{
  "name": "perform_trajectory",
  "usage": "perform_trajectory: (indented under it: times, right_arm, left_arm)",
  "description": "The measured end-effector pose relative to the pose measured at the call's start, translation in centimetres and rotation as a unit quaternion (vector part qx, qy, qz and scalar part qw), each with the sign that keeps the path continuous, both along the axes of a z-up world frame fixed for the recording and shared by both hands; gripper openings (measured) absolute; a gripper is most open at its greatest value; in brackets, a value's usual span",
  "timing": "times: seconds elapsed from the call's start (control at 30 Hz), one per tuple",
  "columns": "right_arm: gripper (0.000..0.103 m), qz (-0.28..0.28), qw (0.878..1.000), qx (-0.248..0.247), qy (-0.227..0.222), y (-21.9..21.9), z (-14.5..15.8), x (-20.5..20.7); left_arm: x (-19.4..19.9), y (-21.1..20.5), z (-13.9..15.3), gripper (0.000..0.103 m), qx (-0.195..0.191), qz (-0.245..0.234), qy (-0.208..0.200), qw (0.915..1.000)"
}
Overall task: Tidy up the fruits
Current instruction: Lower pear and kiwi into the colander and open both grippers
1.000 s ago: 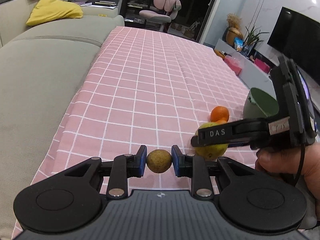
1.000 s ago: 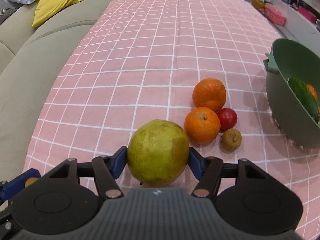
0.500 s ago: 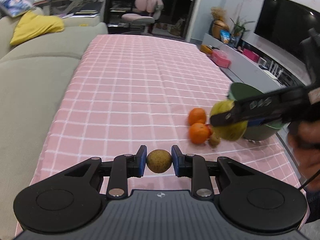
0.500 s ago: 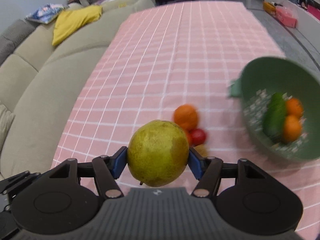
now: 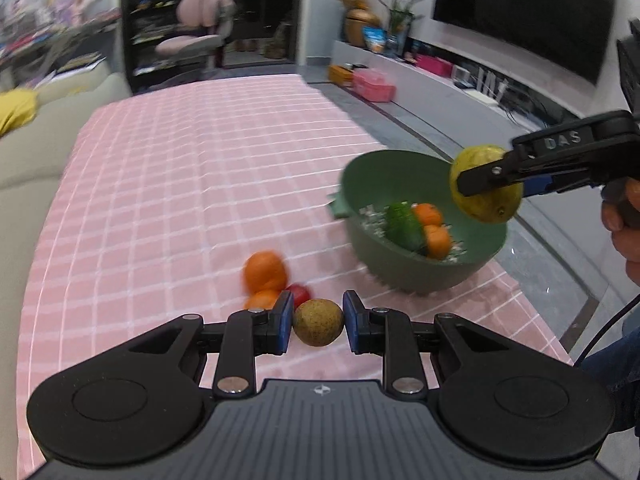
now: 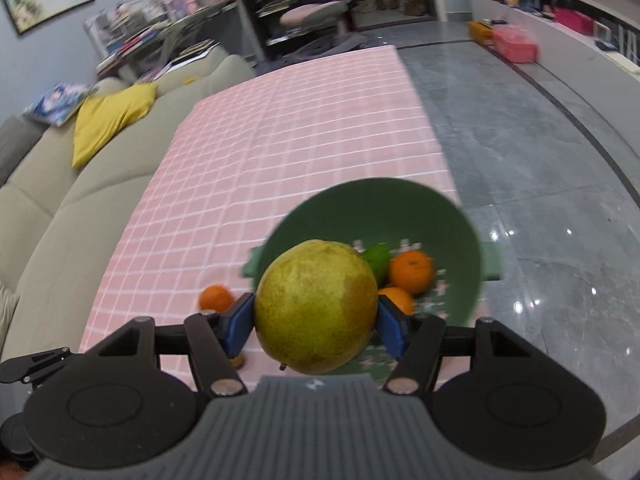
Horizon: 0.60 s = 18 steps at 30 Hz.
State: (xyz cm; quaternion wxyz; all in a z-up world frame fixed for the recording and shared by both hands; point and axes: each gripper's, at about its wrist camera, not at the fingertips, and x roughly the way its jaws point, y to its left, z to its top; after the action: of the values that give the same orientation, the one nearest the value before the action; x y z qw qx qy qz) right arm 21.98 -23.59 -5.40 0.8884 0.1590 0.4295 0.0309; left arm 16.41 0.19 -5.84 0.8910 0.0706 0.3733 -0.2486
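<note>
My left gripper (image 5: 317, 322) is shut on a small brown round fruit (image 5: 318, 322), held above the pink checked tablecloth (image 5: 160, 184). My right gripper (image 6: 316, 316) is shut on a large yellow-green pear (image 6: 316, 306) and holds it over the near rim of the green bowl (image 6: 400, 200). In the left wrist view the pear (image 5: 486, 188) hangs above the bowl's (image 5: 360, 176) right edge. The bowl holds a green vegetable (image 5: 402, 222) and two oranges (image 5: 434, 228). Two oranges (image 5: 264, 272) and a red fruit (image 5: 299, 293) lie on the cloth left of the bowl.
A beige sofa (image 6: 52, 216) with a yellow cushion (image 6: 108, 120) runs along the table's left side. Grey tiled floor (image 6: 540, 184) lies right of the table. The bowl stands close to the table's right edge.
My right gripper has carried the pear up and to the right, from beside the loose fruits to over the green bowl. My left gripper has turned right, still holding the brown fruit.
</note>
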Motion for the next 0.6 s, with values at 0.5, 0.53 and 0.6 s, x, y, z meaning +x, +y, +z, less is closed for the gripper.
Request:
perform_trajectory:
  times: [0.5, 0.53, 0.6]
  right_arm:
    - [0.061, 0.065, 0.995, 0.058, -0.039, -5.4, -3.4, 7.6]
    - [0.061, 0.079, 0.995, 0.055, -0.039, -5.6, -3.8, 8.1]
    - [0.061, 0.106, 0.993, 0.046, -0.035, -5.7, -4.6, 9.5]
  left_arm:
    - [5.1, -14.0, -3.1, 0.029, 0.053, -0.094, 0.006, 0.9941]
    - [5.3, -14.5, -3.6, 0.029, 0.054, -0.095, 0.011, 0.9939]
    - [5.5, -15.1, -4.2, 0.03, 0.053, -0.095, 0.014, 0.9939]
